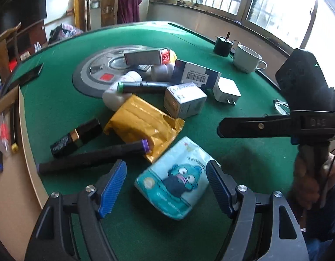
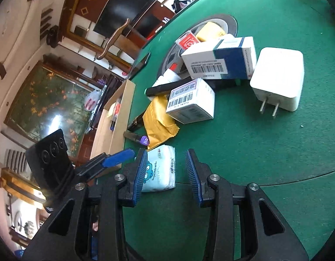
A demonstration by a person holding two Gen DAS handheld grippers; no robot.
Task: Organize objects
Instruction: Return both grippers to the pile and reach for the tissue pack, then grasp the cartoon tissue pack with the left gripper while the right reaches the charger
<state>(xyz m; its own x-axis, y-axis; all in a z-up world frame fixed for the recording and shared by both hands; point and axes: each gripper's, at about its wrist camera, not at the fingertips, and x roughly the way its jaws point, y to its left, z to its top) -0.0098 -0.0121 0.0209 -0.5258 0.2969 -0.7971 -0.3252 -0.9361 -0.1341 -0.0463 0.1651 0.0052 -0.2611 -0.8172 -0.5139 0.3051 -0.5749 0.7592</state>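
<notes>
Left wrist view: the left hand-held gripper (image 1: 166,187) stands wide open and empty, with the tissue pack (image 1: 175,179) lying flat on the green table (image 1: 243,158) directly between and just ahead of its two blue pads (image 1: 114,188). The pack's long axis runs diagonally, from near-left to far-right, so it sits skewed to the line across the fingers rather than square to it. Neither pad appears to touch it. Just beyond lie a purple-capped marker (image 1: 93,157) and a yellow padded envelope (image 1: 143,125), both close to the pack's far-left edge. The right hand-held gripper (image 1: 254,127) enters from the right, well above the table; its opening cannot be told here.

Right wrist view: the right hand-held gripper (image 2: 166,171) is open at a moderate width and empty. The tissue pack (image 2: 159,170) lies just ahead, offset toward its left pad (image 2: 141,175), which overlaps the pack's edge; contact cannot be confirmed. A blue finger of the left hand-held gripper (image 2: 118,157) shows just beside the pack.

Judgement: the left is nearer and better centred; closing calls for a small wrist turn first.
</notes>
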